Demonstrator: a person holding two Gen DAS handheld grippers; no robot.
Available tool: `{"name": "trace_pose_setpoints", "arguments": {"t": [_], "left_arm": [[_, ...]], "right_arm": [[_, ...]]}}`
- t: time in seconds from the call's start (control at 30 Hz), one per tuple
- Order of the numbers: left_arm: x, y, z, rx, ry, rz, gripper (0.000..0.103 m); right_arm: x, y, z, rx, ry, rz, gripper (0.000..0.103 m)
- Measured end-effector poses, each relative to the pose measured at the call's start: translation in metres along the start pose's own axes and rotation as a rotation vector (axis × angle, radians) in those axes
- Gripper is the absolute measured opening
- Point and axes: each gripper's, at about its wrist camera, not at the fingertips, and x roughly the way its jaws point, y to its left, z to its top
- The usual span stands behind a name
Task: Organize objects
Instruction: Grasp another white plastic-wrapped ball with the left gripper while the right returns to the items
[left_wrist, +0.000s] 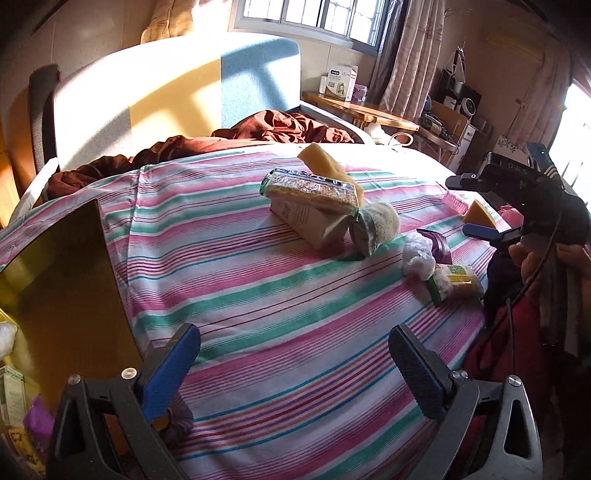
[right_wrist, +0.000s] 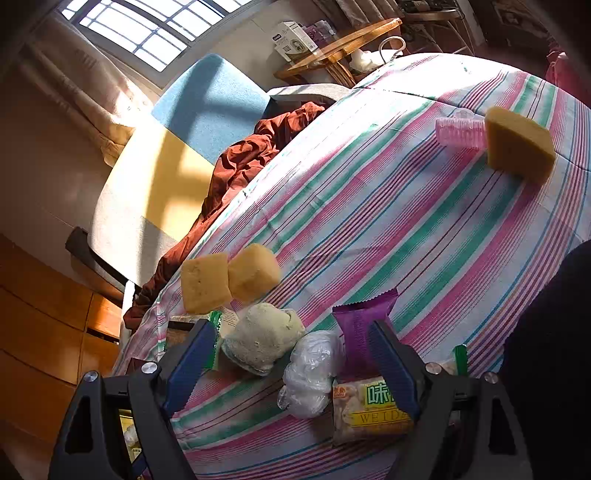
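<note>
Your left gripper (left_wrist: 293, 363) is hovering with fingers spread wide and empty over the striped bedsheet (left_wrist: 258, 295); a cardboard box (left_wrist: 66, 280) is standing at nine o'clock. Your right gripper (right_wrist: 291, 369) is hanging open around a white plastic bag (right_wrist: 314, 373), not clamping it, beside a snack packet (right_wrist: 369, 410). Farther, at twelve o'clock, yellow sponges (right_wrist: 229, 280) are lying near brown bedding (right_wrist: 236, 170).

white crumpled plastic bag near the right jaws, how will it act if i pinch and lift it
The white crumpled plastic bag looks thin and wadded, so it will probably squash flat between the jaws and hang floppy. It seems very light. Its glossy film may slip, and it touches the yellow snack packet, which could get nudged.
</note>
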Motion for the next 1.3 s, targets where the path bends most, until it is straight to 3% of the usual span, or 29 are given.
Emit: {"name": "trace_pose_setpoints", "arguments": {"t": [0.2, 0.47, 0.6, 0.8, 0.87, 0.9, 1.07, 1.2, 1.3], "left_arm": [[0.042, -0.015, 0.015, -0.030, 0.081, -0.101, 0.101], [0.082, -0.059, 0.047, 0.028, 0.067, -0.200, 0.099], [0.102, -0.089, 0.060, 0.097, 0.087, -0.238, 0.077], [0.133, -0.124, 0.070, 0.155, 0.121, -0.284, 0.070], [0.144, -0.133, 0.070, 0.183, 0.130, -0.262, 0.053], [0.150, -0.135, 0.070, 0.190, 0.141, -0.255, 0.037], [0.151, -0.123, 0.062, 0.143, 0.129, -0.266, 0.034], [0.128, -0.094, 0.042, 0.101, 0.095, -0.214, 0.034], [0.104, -0.067, 0.021, 0.082, 0.047, -0.124, 0.035]], "right_arm": [[-0.008, -0.002, 0.001, 0.014, -0.048, 0.063, 0.086], [-0.013, -0.006, 0.002, 0.042, -0.091, 0.101, 0.086], [-0.014, -0.008, 0.003, 0.045, -0.100, 0.112, 0.086], [-0.011, -0.006, 0.004, 0.033, -0.083, 0.125, 0.086], [-0.011, -0.006, 0.003, 0.032, -0.080, 0.126, 0.086], [-0.010, -0.006, 0.003, 0.031, -0.077, 0.127, 0.086], [-0.005, -0.006, 0.004, 0.033, -0.054, 0.100, 0.086], [0.000, -0.006, 0.004, 0.035, -0.029, 0.060, 0.086], [0.003, -0.008, 0.004, 0.046, -0.018, 0.026, 0.086]]}}
